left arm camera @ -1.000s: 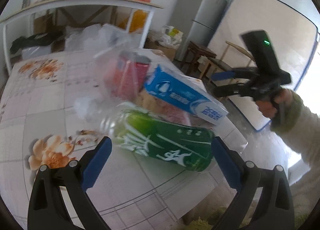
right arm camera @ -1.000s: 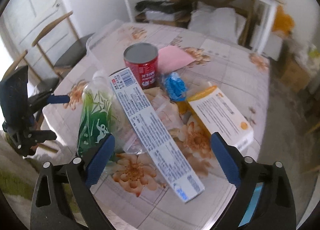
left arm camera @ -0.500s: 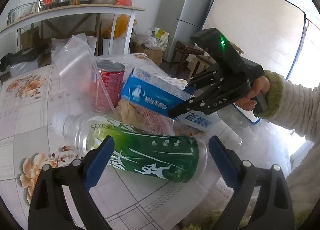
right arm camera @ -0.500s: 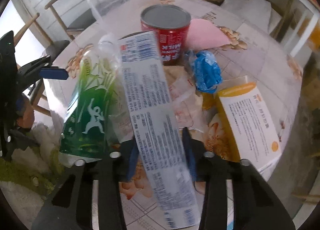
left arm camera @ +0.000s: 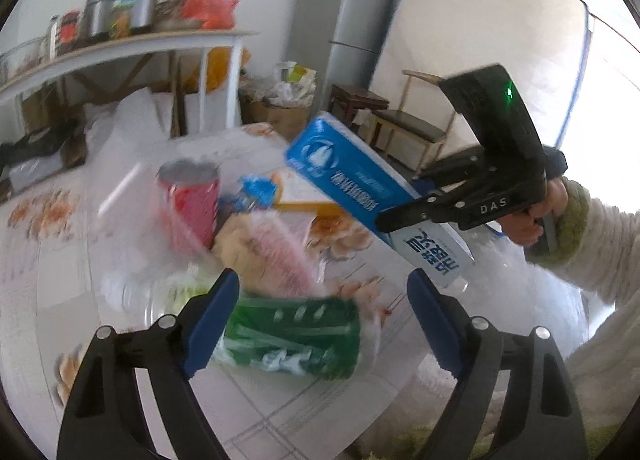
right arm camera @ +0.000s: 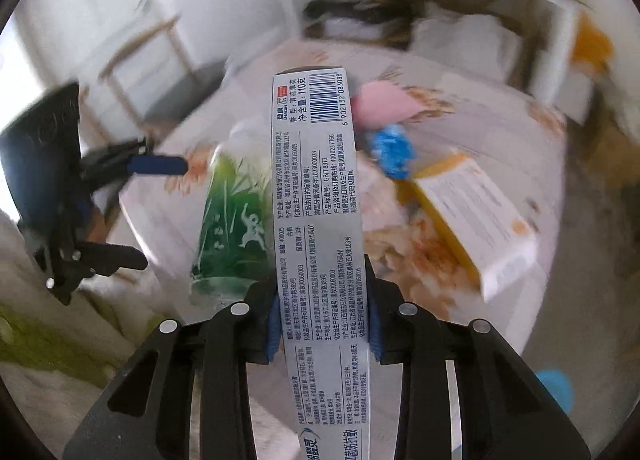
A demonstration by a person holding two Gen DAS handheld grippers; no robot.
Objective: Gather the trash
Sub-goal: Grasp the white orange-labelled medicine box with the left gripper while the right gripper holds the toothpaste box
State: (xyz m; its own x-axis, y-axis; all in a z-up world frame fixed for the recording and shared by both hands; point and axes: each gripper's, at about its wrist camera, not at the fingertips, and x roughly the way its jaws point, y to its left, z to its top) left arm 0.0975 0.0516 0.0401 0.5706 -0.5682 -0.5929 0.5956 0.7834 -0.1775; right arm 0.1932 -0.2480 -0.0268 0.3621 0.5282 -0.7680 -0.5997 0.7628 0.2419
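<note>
Right gripper [right arm camera: 322, 324] tilted down, pinching toothpaste box [right arm camera: 320, 196]; left gripper [left arm camera: 324, 324] spread, closing.

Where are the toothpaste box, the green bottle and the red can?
toothpaste box [right arm camera: 316, 196]: right wrist view, middle of its printed back face.
green bottle [left arm camera: 292, 334]: left wrist view, on its green label.
red can [left arm camera: 190, 204]: left wrist view, on its red side wall.

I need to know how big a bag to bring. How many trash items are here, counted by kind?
Cartons: 2, the toothpaste box and the yellow-edged box
Bottles: 1, green bottle
Cans: 1, red can
Wrappers: 2, blue wrapper, pink wrapper
Total: 6
</note>
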